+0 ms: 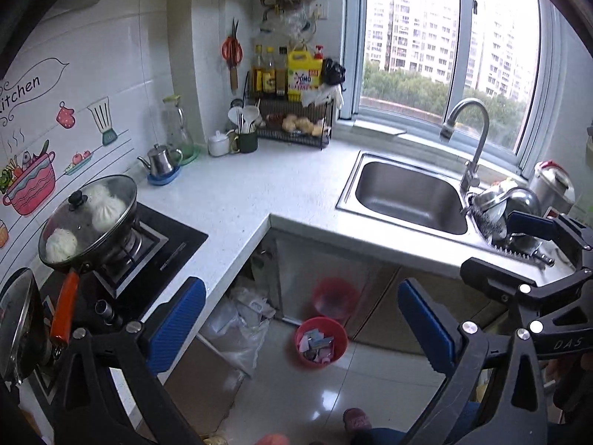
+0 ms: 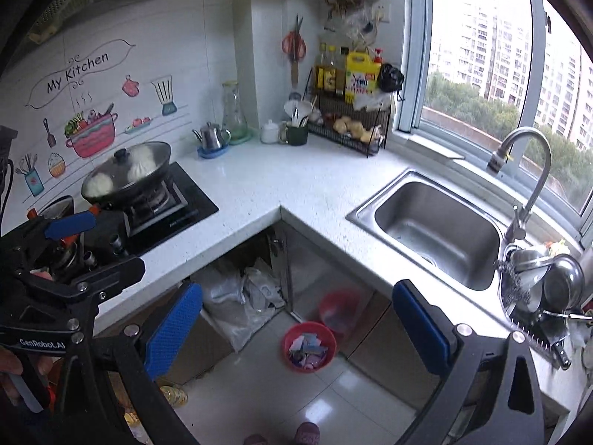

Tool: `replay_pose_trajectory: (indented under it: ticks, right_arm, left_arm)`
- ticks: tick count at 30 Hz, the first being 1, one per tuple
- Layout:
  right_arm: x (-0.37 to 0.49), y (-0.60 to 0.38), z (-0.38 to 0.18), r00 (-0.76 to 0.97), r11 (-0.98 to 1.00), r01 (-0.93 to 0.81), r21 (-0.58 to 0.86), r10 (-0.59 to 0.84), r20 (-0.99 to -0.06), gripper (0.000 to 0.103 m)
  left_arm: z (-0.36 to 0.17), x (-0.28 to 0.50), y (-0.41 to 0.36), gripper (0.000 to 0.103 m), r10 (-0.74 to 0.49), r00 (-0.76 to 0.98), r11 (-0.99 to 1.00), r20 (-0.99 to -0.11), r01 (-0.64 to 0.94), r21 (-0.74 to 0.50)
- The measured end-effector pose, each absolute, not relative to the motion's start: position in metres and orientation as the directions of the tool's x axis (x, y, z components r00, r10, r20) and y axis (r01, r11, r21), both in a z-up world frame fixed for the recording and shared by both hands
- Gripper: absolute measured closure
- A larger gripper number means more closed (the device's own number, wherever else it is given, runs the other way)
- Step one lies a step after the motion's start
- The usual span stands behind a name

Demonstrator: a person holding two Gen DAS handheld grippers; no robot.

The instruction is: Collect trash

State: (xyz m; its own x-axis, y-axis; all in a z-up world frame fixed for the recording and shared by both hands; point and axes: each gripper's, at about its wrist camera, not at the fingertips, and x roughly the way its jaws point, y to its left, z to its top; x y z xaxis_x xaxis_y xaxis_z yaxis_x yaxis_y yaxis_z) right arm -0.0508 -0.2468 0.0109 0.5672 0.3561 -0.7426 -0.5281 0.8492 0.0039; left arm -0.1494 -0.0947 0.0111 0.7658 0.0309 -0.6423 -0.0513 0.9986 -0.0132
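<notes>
A small red trash bin (image 1: 321, 341) stands on the tiled floor by the counter corner, holding several scraps of paper and wrappers; it also shows in the right wrist view (image 2: 308, 345). My left gripper (image 1: 302, 328) is open and empty, held high above the floor with the bin between its blue pads. My right gripper (image 2: 296, 332) is open and empty, also high above the bin. The right gripper shows at the right of the left wrist view (image 1: 533, 237), and the left gripper at the left of the right wrist view (image 2: 74, 237).
An L-shaped white counter (image 1: 244, 189) carries a gas hob with a lidded pan of buns (image 1: 89, 215), a steel sink (image 1: 407, 196) with tap, a dish rack (image 2: 541, 289) and a bottle shelf (image 1: 292, 111). Plastic bags (image 1: 241, 319) lie under the counter.
</notes>
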Motion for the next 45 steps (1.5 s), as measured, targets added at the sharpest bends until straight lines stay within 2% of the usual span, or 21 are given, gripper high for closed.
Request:
replay_pose_trajectory:
  ticks: [45]
  right_arm:
    - [-0.089, -0.273, 0.042, 0.601, 0.84, -0.543, -0.009, 0.381, -0.703, 0.001]
  left_arm:
    - [0.03, -0.191, -0.12, 0.0, 0.05, 0.804, 0.998, -0.592, -0.068, -0.009]
